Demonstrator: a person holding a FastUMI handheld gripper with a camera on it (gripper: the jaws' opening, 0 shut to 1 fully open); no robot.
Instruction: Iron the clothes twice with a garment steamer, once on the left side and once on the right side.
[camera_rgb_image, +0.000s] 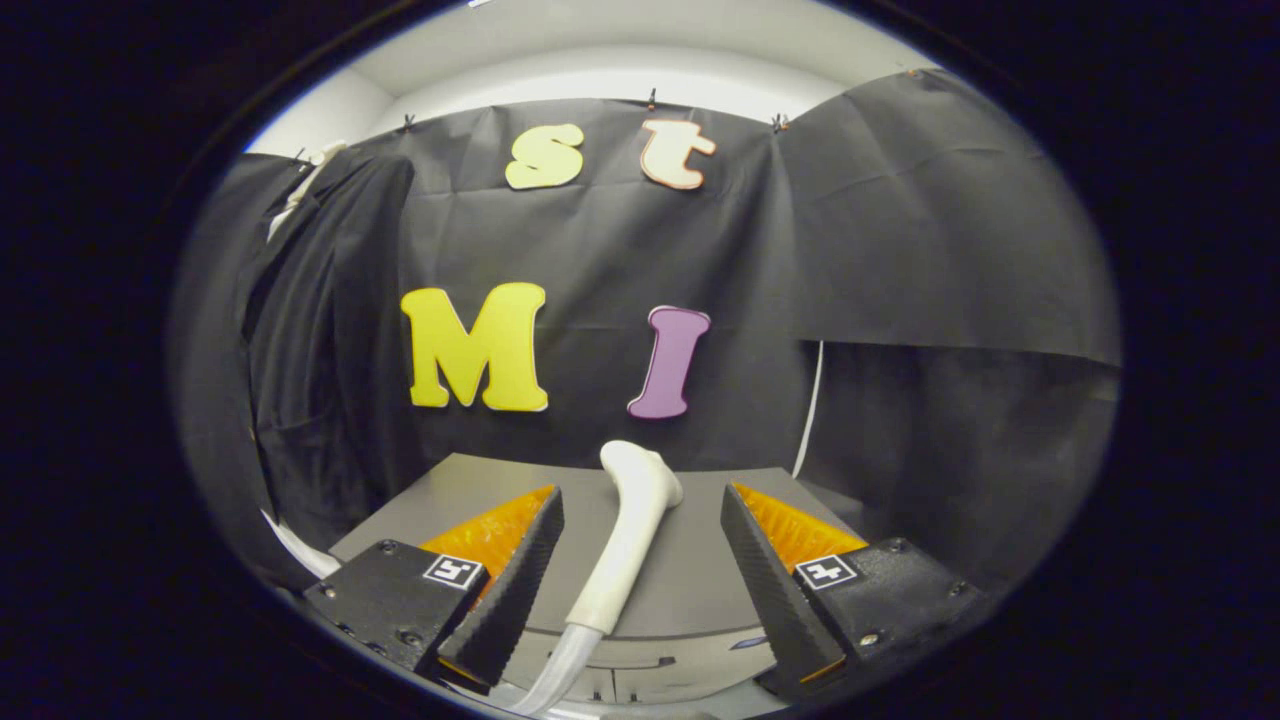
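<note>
A white garment steamer (628, 535) lies on a grey tabletop (700, 580), its head pointing away from me and its handle running back between my fingers. A pale hose (555, 675) leaves the handle's near end. My gripper (640, 590) is open, with the handle in the gap and neither finger touching it. A black garment (320, 340) hangs on a white hanger (305, 175) beyond the table, off to the left of the fingers.
The grey table's front has drawer-like panels (640, 680) below the fingers. A thin white cord (810, 410) runs down the wall behind the table's far right corner. Black cloth walls close in the booth on all sides.
</note>
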